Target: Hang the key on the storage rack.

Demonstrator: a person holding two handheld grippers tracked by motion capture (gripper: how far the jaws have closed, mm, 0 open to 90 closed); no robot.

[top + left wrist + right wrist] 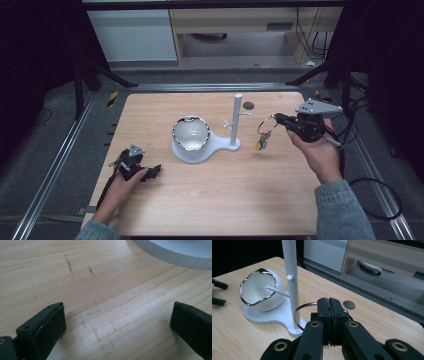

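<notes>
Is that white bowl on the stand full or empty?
Empty, as far as shows: the white bowl sits on its stand with a bare, glossy inside.

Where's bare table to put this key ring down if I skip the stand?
The right gripper is shut on the key ring. Bare wood lies along the near edge of the table between the two hands, and at the far left corner. It is crowded mid-table: the bowl and the white stand share one base.

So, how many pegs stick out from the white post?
2 visible: one peg points toward the white bowl, one short peg faces the right claw's camera. Others may be hidden behind the post.
</notes>
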